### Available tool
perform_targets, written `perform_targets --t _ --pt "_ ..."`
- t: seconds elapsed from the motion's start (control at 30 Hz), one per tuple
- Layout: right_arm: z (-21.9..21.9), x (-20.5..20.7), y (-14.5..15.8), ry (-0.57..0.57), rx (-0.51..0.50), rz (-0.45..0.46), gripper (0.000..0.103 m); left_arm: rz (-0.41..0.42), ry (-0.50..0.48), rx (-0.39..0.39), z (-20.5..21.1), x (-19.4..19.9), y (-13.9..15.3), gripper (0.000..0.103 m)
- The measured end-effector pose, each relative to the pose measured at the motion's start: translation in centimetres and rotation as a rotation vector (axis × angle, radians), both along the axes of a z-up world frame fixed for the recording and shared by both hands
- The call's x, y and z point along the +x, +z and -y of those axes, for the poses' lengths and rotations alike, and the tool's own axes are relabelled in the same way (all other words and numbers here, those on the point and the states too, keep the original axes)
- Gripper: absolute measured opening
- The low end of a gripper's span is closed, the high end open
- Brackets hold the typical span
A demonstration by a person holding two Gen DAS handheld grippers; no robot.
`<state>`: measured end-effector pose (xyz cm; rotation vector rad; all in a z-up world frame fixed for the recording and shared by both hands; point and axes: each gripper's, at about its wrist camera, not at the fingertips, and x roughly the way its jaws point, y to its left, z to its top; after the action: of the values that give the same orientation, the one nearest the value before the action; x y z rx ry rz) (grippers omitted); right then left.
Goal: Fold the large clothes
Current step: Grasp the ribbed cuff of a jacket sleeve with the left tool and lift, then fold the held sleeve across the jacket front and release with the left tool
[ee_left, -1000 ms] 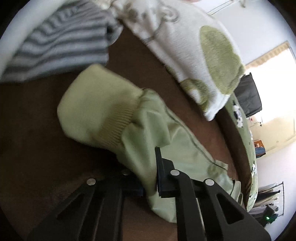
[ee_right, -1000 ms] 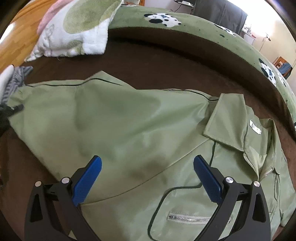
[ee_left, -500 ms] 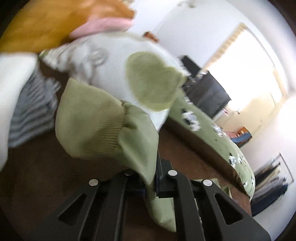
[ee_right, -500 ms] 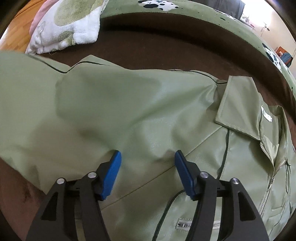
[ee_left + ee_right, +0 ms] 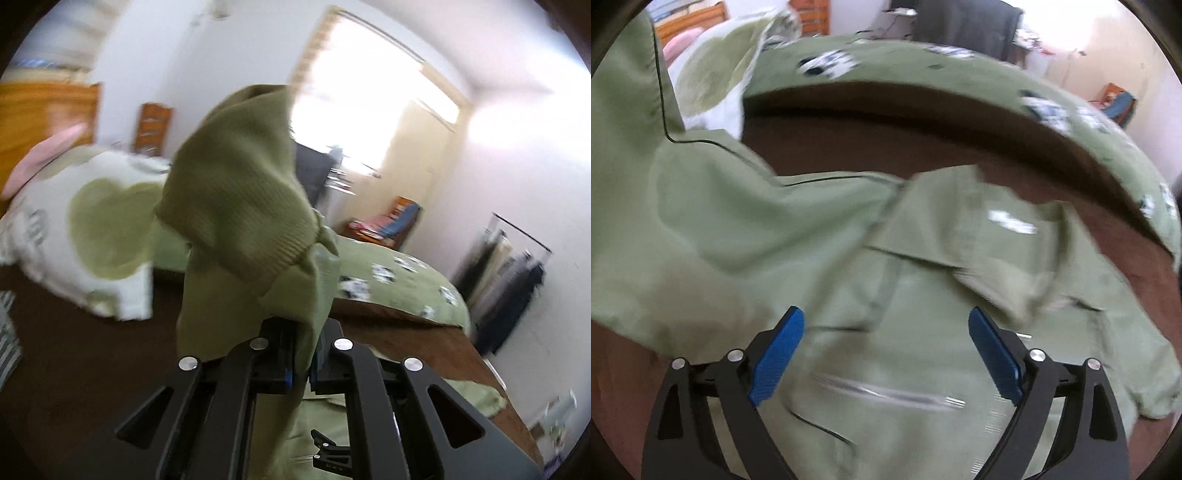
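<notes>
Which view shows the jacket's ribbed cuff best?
Left wrist view: the ribbed cuff fills the centre of the frame, flopping above the left hand-held gripper, which is shut on the sleeve just below it. Right wrist view shows only the jacket body, collar and chest zipper; the cuff is out of frame.

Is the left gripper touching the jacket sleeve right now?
Touching. In the left wrist view the left gripper is shut on the sleeve, the green fabric pinched between its pads and the ribbed cuff sticking up beyond them.
</notes>
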<state>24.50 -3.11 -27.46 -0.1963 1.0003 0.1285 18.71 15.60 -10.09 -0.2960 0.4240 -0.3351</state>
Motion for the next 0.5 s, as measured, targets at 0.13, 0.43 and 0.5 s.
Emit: perform_targets --t 0.13,0.43,0.5 --pt "7.6 -2.0 3.1 -0.087 -0.021 0.028 0.091 0.008 -0.129 0.046 8.1 -0.8 0.5 0.008" --pt "24.2 -7.4 4.7 -0.267 -0.137 0.037 0.095 -0.119 -0.341 0.14 24.2 -1.2 -9.9 0.008" --pt "26.9 -8.4 3.8 -0.297 -0.15 0.025 0.095 -0.151 -0.384 0.209 27.6 -1.0 -13.5 0.009"
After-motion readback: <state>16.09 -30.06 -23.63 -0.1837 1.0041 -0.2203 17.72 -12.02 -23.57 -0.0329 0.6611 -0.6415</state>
